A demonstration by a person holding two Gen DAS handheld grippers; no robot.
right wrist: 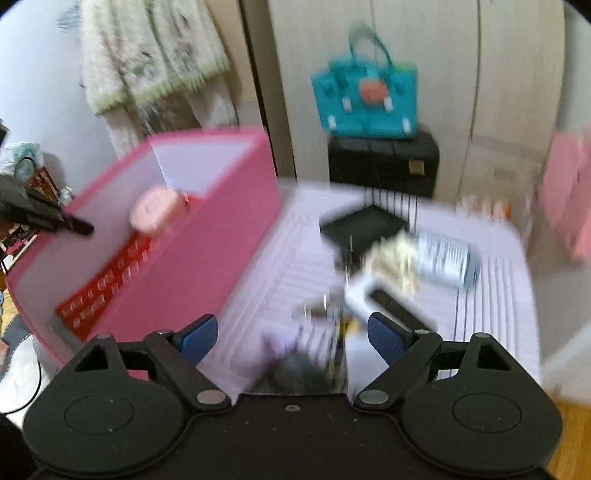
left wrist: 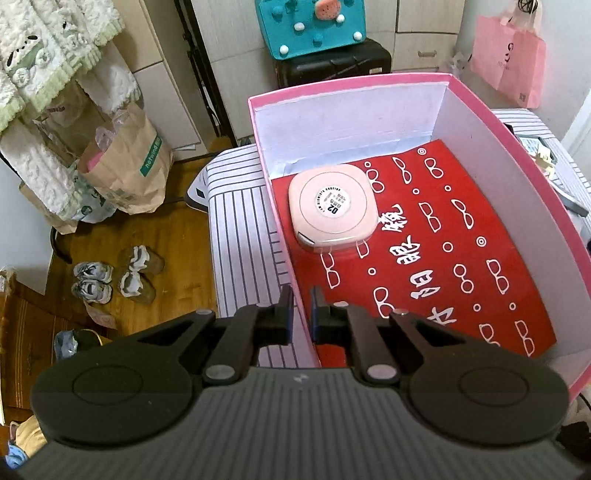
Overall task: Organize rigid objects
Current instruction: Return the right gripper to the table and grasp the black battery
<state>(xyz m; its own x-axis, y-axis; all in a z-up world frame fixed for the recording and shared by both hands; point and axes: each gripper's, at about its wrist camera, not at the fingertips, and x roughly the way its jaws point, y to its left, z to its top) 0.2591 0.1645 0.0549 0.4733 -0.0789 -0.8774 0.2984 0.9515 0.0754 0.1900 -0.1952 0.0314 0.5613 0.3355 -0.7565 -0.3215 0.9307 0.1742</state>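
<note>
A pink box (left wrist: 546, 206) with white inner walls stands on a striped table. A red printed sheet (left wrist: 461, 258) lies on the box's floor, and a pink rounded square case (left wrist: 334, 208) rests on it near the far left corner. My left gripper (left wrist: 302, 314) is shut on the box's near left wall, one finger outside and one inside. In the blurred right wrist view the box (right wrist: 207, 243) is at left with the pink case (right wrist: 157, 210) inside. My right gripper (right wrist: 291, 336) is open and empty over several small items on the table.
A black tray (right wrist: 364, 225), a barcode-labelled packet (right wrist: 443, 258) and a dark flat object (right wrist: 399, 310) lie on the striped table (right wrist: 495, 295). A teal bag (left wrist: 310, 26) sits on a black case behind. Paper bags (left wrist: 125, 166) and shoes (left wrist: 114, 277) are on the floor at left.
</note>
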